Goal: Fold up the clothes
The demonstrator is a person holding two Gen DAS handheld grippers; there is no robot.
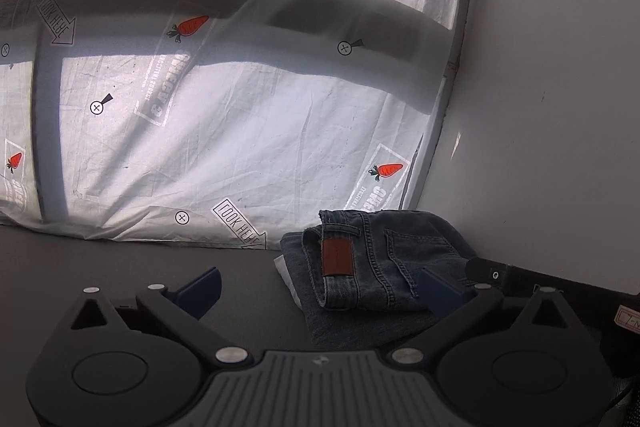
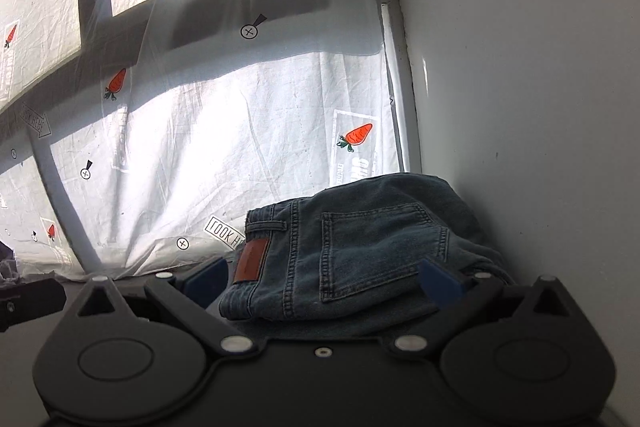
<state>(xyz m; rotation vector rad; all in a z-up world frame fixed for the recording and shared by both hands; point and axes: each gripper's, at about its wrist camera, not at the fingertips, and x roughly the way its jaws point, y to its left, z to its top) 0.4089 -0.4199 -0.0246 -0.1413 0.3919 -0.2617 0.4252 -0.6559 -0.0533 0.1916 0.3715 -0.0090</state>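
While the jeans (image 2: pixel 352 255) lie as a compact folded bundle on the dark table (image 1: pixel 120 251), close to the white wall (image 1: pixel 560 67) and just in front of the printed sheet (image 1: pixel 240 127), both of your grippers stand wide open and hold nothing. Your right gripper (image 2: pixel 324 279) faces the bundle squarely, its blue pads on either side of the denim, with the leather patch (image 2: pixel 251 261) just inside the left pad. Your left gripper (image 1: pixel 320 287) sits off to one side, only its right pad over the cloth. The fold already looks done, so if you tidy it, press flat from above rather than pinching, since thick denim springs open when tugged.
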